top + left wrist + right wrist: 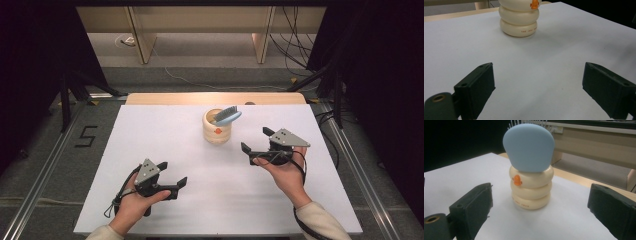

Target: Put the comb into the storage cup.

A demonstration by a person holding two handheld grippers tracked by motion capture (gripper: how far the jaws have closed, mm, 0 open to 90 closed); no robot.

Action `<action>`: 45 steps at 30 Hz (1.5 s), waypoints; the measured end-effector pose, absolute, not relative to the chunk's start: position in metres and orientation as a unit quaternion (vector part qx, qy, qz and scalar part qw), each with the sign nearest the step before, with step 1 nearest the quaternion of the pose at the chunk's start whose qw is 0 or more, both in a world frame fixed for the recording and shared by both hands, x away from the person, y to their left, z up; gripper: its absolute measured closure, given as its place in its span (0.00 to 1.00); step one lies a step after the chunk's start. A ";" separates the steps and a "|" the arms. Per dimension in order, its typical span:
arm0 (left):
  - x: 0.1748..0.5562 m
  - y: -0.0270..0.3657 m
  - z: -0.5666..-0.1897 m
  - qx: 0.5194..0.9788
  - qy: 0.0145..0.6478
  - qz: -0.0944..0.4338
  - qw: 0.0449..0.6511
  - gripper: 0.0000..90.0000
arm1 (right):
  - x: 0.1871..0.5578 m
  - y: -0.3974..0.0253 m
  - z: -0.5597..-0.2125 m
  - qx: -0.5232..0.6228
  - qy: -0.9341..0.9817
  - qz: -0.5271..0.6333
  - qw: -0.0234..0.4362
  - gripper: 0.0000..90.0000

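1. The blue hairbrush [227,116] stands head-up in the cream ribbed holder [217,128], leaning toward my right over the rim; in the right gripper view its smooth back [529,147] faces me, bristles pointing away.
2. The holder sits upright near the far middle of the white table [165,145], an orange mark on its side.
3. My right gripper [257,141] is near the holder, just to its right, jaws spread wide and holding nothing. It faces the holder squarely, not touching it.
4. My left gripper [171,173] hangs well apart, low on my side of the table, jaws also wide apart and empty.
5. As I judge it, the brush already rests in the holder and neither tool grips anything, so whatever handling remains, taking the brush or backing off, hasn't begun.
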State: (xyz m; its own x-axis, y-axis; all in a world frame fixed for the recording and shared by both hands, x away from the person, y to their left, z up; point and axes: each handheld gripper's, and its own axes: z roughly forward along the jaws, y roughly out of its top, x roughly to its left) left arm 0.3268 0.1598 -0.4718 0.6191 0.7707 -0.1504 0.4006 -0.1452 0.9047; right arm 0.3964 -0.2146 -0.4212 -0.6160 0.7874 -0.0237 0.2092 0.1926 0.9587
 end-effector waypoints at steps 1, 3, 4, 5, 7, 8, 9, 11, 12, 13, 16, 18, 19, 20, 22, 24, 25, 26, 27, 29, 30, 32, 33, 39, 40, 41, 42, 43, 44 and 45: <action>0.327 0.160 -0.472 0.735 0.398 0.179 0.518 0.11 | 0.395 -0.216 -0.422 0.344 0.723 0.534 0.271 0.08; 0.327 0.160 -0.472 0.736 0.398 0.181 0.518 0.11 | 0.393 -0.220 -0.423 0.345 0.723 0.534 0.269 0.08; 0.327 0.160 -0.472 0.736 0.398 0.181 0.517 0.11 | 0.391 -0.221 -0.423 0.346 0.722 0.535 0.269 0.08; 0.327 0.160 -0.472 0.736 0.398 0.181 0.517 0.11 | 0.390 -0.223 -0.423 0.346 0.723 0.534 0.270 0.08; 0.327 0.161 -0.472 0.736 0.398 0.181 0.517 0.11 | 0.387 -0.227 -0.425 0.347 0.723 0.534 0.269 0.08; 0.327 0.161 -0.472 0.736 0.398 0.181 0.517 0.11 | 0.386 -0.228 -0.425 0.347 0.723 0.533 0.270 0.08; 0.327 0.161 -0.472 0.736 0.398 0.181 0.517 0.11 | 0.384 -0.230 -0.425 0.348 0.723 0.533 0.269 0.08; 0.327 0.161 -0.472 0.736 0.398 0.181 0.516 0.11 | 0.382 -0.233 -0.426 0.350 0.724 0.531 0.269 0.08; 0.327 0.161 -0.472 0.736 0.398 0.182 0.516 0.11 | 0.380 -0.235 -0.427 0.351 0.723 0.530 0.270 0.08; 0.327 0.161 -0.472 0.736 0.398 0.182 0.516 0.11 | 0.378 -0.237 -0.427 0.351 0.724 0.529 0.269 0.08; 0.327 0.161 -0.472 0.736 0.399 0.182 0.516 0.11 | 0.375 -0.240 -0.429 0.351 0.724 0.529 0.270 0.08; 0.327 0.161 -0.472 0.736 0.399 0.183 0.516 0.11 | 0.373 -0.243 -0.430 0.351 0.725 0.528 0.269 0.08; 0.327 0.161 -0.472 0.736 0.399 0.183 0.516 0.11 | 0.372 -0.244 -0.431 0.352 0.725 0.527 0.268 0.08; 0.327 0.161 -0.472 0.736 0.399 0.183 0.516 0.11 | 0.371 -0.245 -0.431 0.353 0.726 0.527 0.267 0.08; 0.327 0.161 -0.472 0.736 0.399 0.183 0.516 0.11 | 0.370 -0.247 -0.433 0.352 0.727 0.526 0.266 0.08; 0.327 0.161 -0.472 0.736 0.399 0.184 0.516 0.11 | 0.367 -0.248 -0.434 0.352 0.728 0.526 0.263 0.08; 0.327 0.162 -0.472 0.736 0.399 0.184 0.516 0.11 | 0.367 -0.249 -0.435 0.351 0.730 0.525 0.262 0.08; 0.328 0.162 -0.472 0.736 0.399 0.184 0.516 0.11 | 0.366 -0.249 -0.435 0.350 0.730 0.526 0.262 0.08; 0.328 0.162 -0.472 0.736 0.399 0.184 0.516 0.11 | 0.365 -0.250 -0.435 0.350 0.730 0.526 0.260 0.08; 0.328 0.163 -0.471 0.735 0.399 0.186 0.515 0.11 | 0.364 -0.251 -0.436 0.348 0.732 0.525 0.259 0.08; 0.328 0.163 -0.471 0.735 0.399 0.187 0.515 0.11 | 0.364 -0.252 -0.437 0.348 0.733 0.524 0.259 0.08; 0.328 0.163 -0.471 0.735 0.398 0.188 0.515 0.11 | 0.362 -0.253 -0.438 0.348 0.734 0.523 0.257 0.08; 0.328 0.163 -0.471 0.736 0.398 0.189 0.515 0.11 | 0.361 -0.254 -0.438 0.347 0.735 0.523 0.256 0.08; 0.329 0.165 -0.472 0.738 0.394 0.194 0.513 0.11 | 0.357 -0.258 -0.443 0.341 0.742 0.521 0.248 0.09; 0.329 0.165 -0.472 0.737 0.394 0.195 0.513 0.11 | 0.356 -0.259 -0.443 0.341 0.743 0.521 0.245 0.10; 0.330 0.166 -0.472 0.737 0.394 0.197 0.512 0.11 | 0.355 -0.260 -0.444 0.340 0.745 0.520 0.244 0.10; 0.330 0.166 -0.472 0.738 0.394 0.198 0.512 0.11 | 0.354 -0.261 -0.445 0.339 0.747 0.519 0.242 0.10; 0.330 0.167 -0.472 0.738 0.393 0.199 0.511 0.11 | 0.354 -0.261 -0.446 0.338 0.748 0.519 0.240 0.10; 0.331 0.167 -0.472 0.738 0.393 0.200 0.511 0.11 | 0.353 -0.262 -0.447 0.337 0.749 0.517 0.239 0.10; 0.331 0.168 -0.472 0.738 0.392 0.202 0.510 0.11 | 0.352 -0.262 -0.447 0.336 0.752 0.516 0.238 0.11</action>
State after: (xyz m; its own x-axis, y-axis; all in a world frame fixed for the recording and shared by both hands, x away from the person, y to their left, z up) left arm 0.3310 0.1676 -0.4718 0.6105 0.7854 -0.1021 0.3738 -0.1721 0.9114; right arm 0.3521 -0.2621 -0.4474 -0.6614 0.7499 -0.0112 0.2593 0.2427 0.9348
